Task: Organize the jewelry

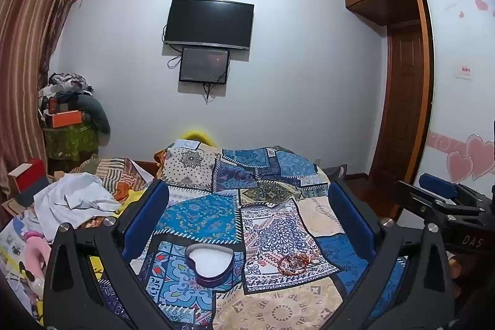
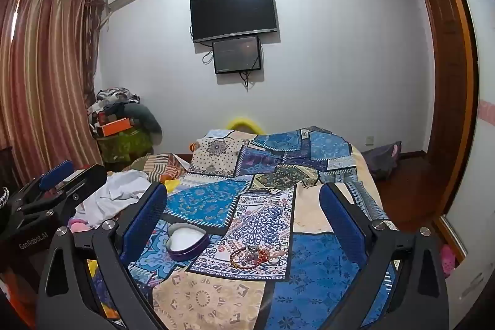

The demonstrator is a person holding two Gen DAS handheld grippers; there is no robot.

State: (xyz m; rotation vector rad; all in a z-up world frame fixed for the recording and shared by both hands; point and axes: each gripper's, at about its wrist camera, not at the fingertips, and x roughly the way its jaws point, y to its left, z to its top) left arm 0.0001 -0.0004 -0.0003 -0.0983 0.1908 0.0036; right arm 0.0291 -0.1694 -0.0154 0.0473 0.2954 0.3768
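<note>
Left wrist view. The left gripper (image 1: pixel 247 212) is held above the bed (image 1: pixel 272 308), jaws spread wide, nothing between them and nothing touched. The heart-shaped tin (image 1: pixel 209 263) lies open on the patchwork quilt (image 1: pixel 201 215), low in the frame and slightly toward the gripper's left finger; its white lining faces up. The heap of jewelry (image 1: pixel 295 263), a red beaded bracelet tangled with rings and smaller pieces, lies just beside the tin on its right, apart from it, with its long axis running across the view. Individual pieces cannot be separated at this size. The right gripper (image 1: pixel 439 200) shows at the right edge, level with this one.

Right wrist view. The right gripper (image 2: pixel 244 212) is likewise wide open, empty and clear of the bed. The jewelry (image 2: pixel 256 259) lies ahead and below, close to the centre line between the fingers; the tin (image 2: pixel 188 242) sits to its left, near the left finger. The left gripper (image 2: pixel 58 184) appears at the left edge; whether anything is in it cannot be judged from this angle.

Assessment. The jewelry is more nearly centred before the right gripper, and the tin before the left. Nothing has yet gone into the tin. The coming move appears to be a forward and downward reach by the right gripper, closing across the heap's short dimension. A tangled clump may lift as one.
</note>
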